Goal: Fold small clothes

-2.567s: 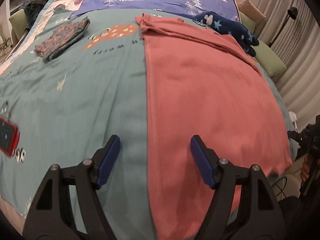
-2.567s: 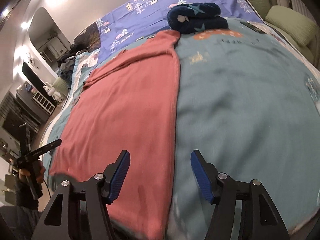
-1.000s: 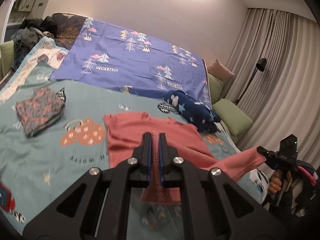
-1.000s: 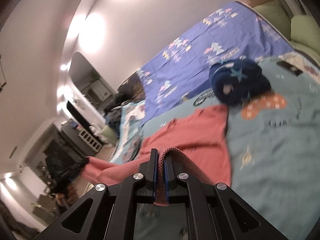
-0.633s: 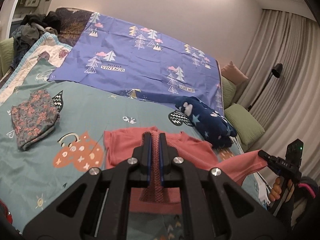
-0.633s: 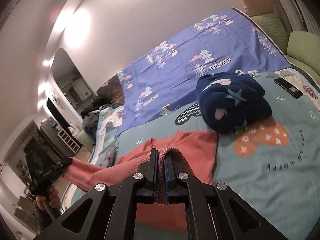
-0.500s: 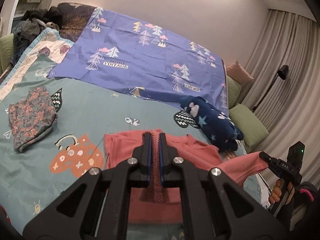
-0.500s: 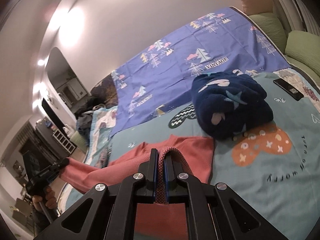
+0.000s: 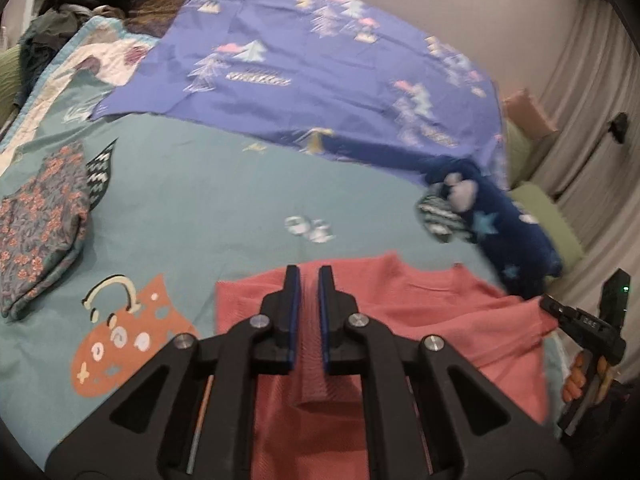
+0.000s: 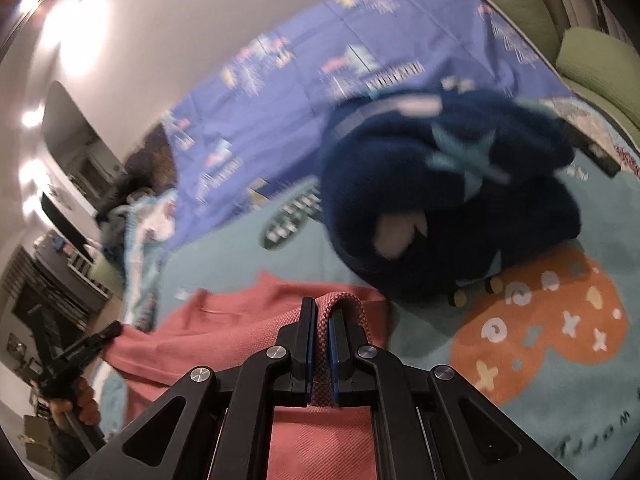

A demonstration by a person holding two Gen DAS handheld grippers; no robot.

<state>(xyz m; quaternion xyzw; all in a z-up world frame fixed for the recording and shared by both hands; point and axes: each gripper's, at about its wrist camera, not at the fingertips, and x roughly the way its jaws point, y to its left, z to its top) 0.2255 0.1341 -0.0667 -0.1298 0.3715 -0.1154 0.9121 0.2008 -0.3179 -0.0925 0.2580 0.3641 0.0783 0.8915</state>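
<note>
A salmon-red shirt (image 9: 420, 308) lies on the teal bedspread (image 9: 200, 200), its collar end away from me. My left gripper (image 9: 309, 276) is shut on a pinched fold of the shirt's hem, held just over the collar end. My right gripper (image 10: 323, 308) is shut on another loop of the same hem (image 10: 340, 304), also low over the shirt (image 10: 240, 312). The lifted edge stretches between the two. The right gripper (image 9: 580, 324) and its hand show at the left wrist view's right edge. The left gripper (image 10: 76, 354) shows at the lower left of the right wrist view.
A navy star-print bundle (image 10: 440, 200) sits just beyond the shirt, close to the right gripper. A folded floral garment (image 9: 40, 220) lies far left. A purple tree-print sheet (image 9: 320, 80) covers the bed's far end. Green pillows (image 10: 600, 64) and curtains line the right side.
Both grippers have carried the shirt's hem forward across the bed and lower, doubling the shirt over itself. The collar end and the navy bundle are now much closer.
</note>
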